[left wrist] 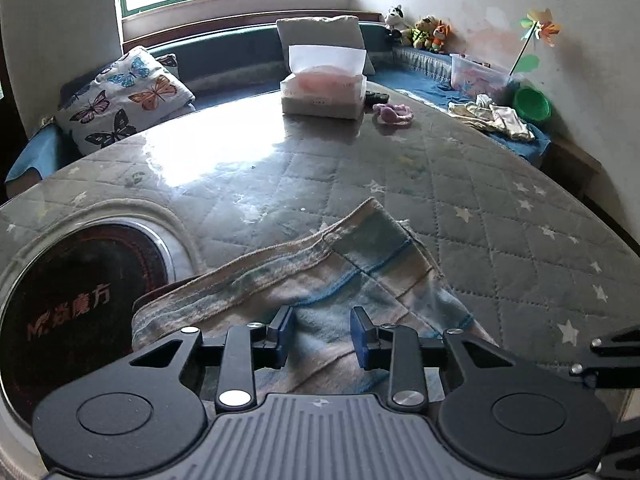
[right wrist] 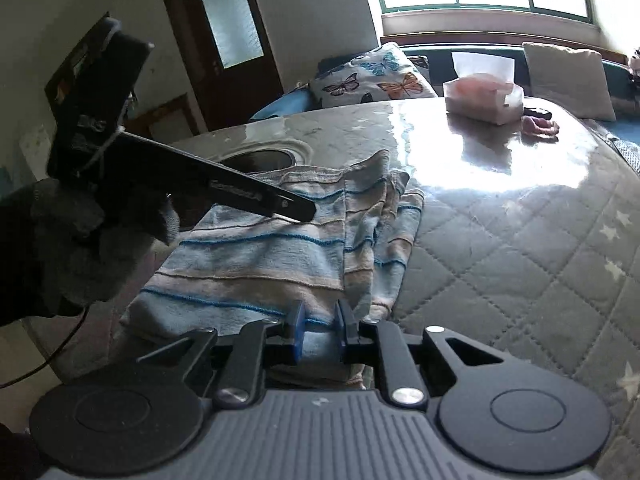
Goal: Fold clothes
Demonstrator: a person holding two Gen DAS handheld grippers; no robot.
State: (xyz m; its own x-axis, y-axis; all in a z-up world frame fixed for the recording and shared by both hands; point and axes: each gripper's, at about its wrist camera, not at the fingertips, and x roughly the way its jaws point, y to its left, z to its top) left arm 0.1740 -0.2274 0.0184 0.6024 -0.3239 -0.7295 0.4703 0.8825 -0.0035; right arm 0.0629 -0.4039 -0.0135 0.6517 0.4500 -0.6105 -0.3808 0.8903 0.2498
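Observation:
A striped blue and beige garment [left wrist: 320, 276] lies partly folded on the quilted table cover [left wrist: 500, 240]. My left gripper [left wrist: 322, 334] is open with its fingers just above the garment's near part. In the right wrist view the same garment [right wrist: 280, 248] spreads out ahead, with a folded flap on its right side. My right gripper [right wrist: 320, 330] is open, with its jaws on either side of the garment's near edge. The left gripper [right wrist: 296, 210] hovers over the garment's far left, held by a gloved hand.
A round black cooktop [left wrist: 80, 300] is set into the table at the left. A tissue box [left wrist: 324, 88] and a pink item [left wrist: 394, 114] stand at the far side. A butterfly pillow [left wrist: 124, 100], a bench with clothes [left wrist: 496, 118] and toys line the walls.

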